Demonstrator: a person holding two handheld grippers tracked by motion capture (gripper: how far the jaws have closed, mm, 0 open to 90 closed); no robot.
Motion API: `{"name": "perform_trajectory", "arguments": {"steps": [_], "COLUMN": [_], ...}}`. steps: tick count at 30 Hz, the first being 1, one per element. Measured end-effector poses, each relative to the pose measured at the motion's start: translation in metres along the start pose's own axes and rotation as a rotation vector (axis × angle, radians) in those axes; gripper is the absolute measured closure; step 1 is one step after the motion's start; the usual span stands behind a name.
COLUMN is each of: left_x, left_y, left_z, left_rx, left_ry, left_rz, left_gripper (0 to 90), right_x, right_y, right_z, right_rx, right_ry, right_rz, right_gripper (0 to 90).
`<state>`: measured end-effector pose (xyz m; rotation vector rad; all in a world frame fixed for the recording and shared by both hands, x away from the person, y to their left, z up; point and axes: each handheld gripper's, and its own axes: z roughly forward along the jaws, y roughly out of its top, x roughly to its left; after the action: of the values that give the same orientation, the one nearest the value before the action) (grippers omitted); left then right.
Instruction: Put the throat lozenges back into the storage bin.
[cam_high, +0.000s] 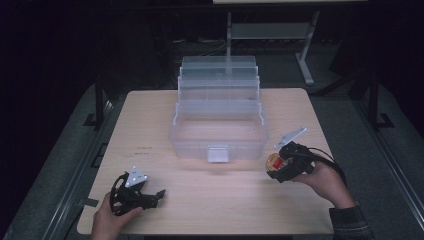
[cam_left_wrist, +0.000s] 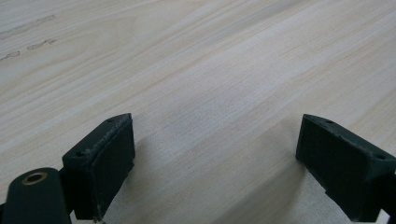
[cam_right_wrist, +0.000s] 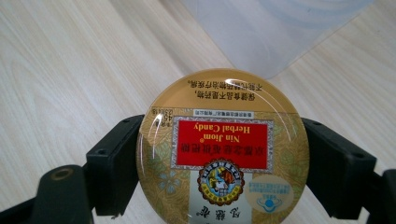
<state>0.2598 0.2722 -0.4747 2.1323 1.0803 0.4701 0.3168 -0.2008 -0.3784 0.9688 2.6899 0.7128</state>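
- The left gripper (cam_high: 150, 195) sat nearest, at about seven o'clock on the desk (cam_high: 210, 210), low over the bare wood with its jaws spread wide and nothing between them; in the left gripper view only wood grain lay ahead of the pads (cam_left_wrist: 107, 163). It looked to have no part in the work at that point.
- The right gripper (cam_high: 276, 162) was at about four o'clock, lifted a little off the desk, its jaws clenched on a round candy tin (cam_high: 274, 161). In the right gripper view the tin (cam_right_wrist: 223, 154) was pinched by its rim from both sides, lid towards the camera, red label upside down.
- So the pickup seemed done: the tin was off the wood and firmly held, just beside the near right corner of the clear plastic box (cam_high: 218, 132).
- The box stood at the centre of the desk, running towards twelve o'clock, its lid thrown back and its stepped trays fanned out behind. The main compartment looked empty, as far as the clear walls let one tell.
- What was left, by my reading: carrying the tin up and over the near wall, towards ten o'clock from the hand, setting it down inside, letting go, and perhaps closing the lid.
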Motion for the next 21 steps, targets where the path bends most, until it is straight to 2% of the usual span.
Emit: {"name": "perform_trajectory", "arguments": {"steps": [21], "left_x": [0.0], "left_y": [0.0], "left_z": [0.0], "left_rx": [0.0], "left_ry": [0.001], "left_rz": [-0.003], "left_gripper": [10.7], "right_x": [-0.015], "right_y": [0.027], "right_z": [-0.019], "right_rx": [-0.041], "right_ry": [-0.025], "right_rz": [0.01], "right_gripper": [19.8]}}
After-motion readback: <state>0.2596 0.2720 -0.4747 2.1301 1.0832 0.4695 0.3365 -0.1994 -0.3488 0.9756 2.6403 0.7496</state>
